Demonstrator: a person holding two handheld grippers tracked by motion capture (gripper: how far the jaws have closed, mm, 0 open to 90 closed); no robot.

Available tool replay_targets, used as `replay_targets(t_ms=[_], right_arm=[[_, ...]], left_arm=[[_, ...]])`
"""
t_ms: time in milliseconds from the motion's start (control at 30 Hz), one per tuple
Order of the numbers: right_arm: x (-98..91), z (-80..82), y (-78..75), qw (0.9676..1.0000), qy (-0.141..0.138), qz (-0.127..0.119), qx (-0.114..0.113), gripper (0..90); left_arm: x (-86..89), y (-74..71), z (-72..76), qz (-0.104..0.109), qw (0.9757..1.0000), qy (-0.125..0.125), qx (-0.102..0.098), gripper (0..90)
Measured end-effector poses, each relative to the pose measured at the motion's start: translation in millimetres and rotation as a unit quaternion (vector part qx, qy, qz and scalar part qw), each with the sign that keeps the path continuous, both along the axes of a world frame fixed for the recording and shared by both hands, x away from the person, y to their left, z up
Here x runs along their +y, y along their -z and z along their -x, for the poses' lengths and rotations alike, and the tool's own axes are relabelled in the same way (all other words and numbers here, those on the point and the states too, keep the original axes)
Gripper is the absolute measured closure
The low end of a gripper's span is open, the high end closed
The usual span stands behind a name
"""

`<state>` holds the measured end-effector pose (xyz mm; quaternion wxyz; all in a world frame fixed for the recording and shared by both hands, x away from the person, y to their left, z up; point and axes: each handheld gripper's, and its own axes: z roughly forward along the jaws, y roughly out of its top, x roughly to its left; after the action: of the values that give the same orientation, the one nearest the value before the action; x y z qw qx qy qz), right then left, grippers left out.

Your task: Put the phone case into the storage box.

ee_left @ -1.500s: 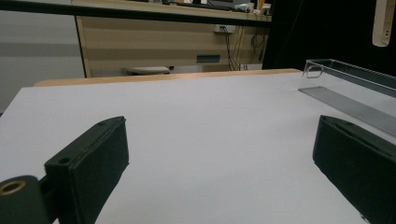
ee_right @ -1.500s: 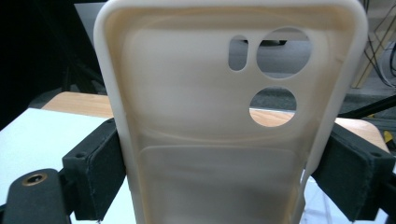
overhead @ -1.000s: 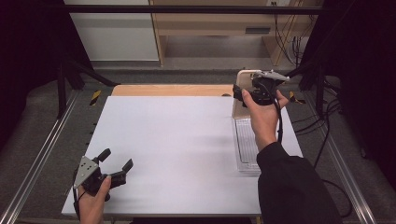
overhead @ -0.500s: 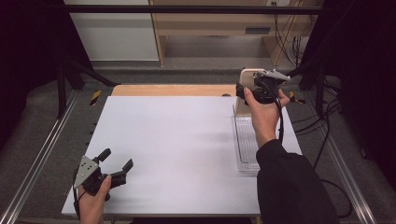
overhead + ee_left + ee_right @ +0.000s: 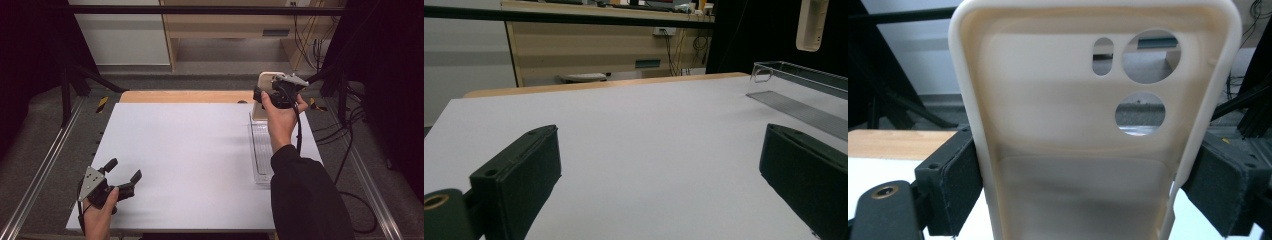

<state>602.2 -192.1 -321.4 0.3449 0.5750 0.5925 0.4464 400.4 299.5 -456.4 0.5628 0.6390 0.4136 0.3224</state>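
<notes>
My right gripper [image 5: 263, 95] is raised over the table's far right corner, shut on a cream phone case [image 5: 260, 112] held upright. In the right gripper view the case [image 5: 1083, 125] shows its inner side and camera cut-outs, and both pads [image 5: 960, 185] press on its long edges. Just below and nearer lies a clear plastic tray [image 5: 260, 150] on the white table top [image 5: 190, 150]. My left gripper [image 5: 123, 170] rests at the near left, open with nothing between its jaws. The left gripper view looks across the table to the tray [image 5: 794, 80] and the raised case [image 5: 811, 25].
A wooden strip [image 5: 180, 96] runs along the table's far edge. Metal rails [image 5: 45, 160] flank both sides, and cables [image 5: 345, 150] hang off the right. The person's dark sleeve [image 5: 300, 195] covers the near right of the table.
My right hand has shifted slightly to the right with the phone case in its grip. The left gripper has stayed in place.
</notes>
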Motion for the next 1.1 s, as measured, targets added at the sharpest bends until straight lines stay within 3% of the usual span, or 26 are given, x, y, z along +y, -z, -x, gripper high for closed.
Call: replay_targets(t_ms=[567,900,1100], right_arm=[[-1.0,-25.3,24.0,0.9994,0.029,0.017,-0.01,12.4],[2.3,-37.0,41.0,0.9986,0.037,0.037,-0.004,12.3],[-0.6,-44.4,55.3,0.9987,0.042,0.03,0.007,12.2]], left_arm=[[-2.1,-0.2,0.0,-0.002,1.0,0.005,-0.001,2.8],[-2.8,0.1,-0.2,-0.001,1.0,0.007,-0.001,2.8],[-2.5,0.5,-0.7,-0.001,1.0,0.01,0.001,2.8]])
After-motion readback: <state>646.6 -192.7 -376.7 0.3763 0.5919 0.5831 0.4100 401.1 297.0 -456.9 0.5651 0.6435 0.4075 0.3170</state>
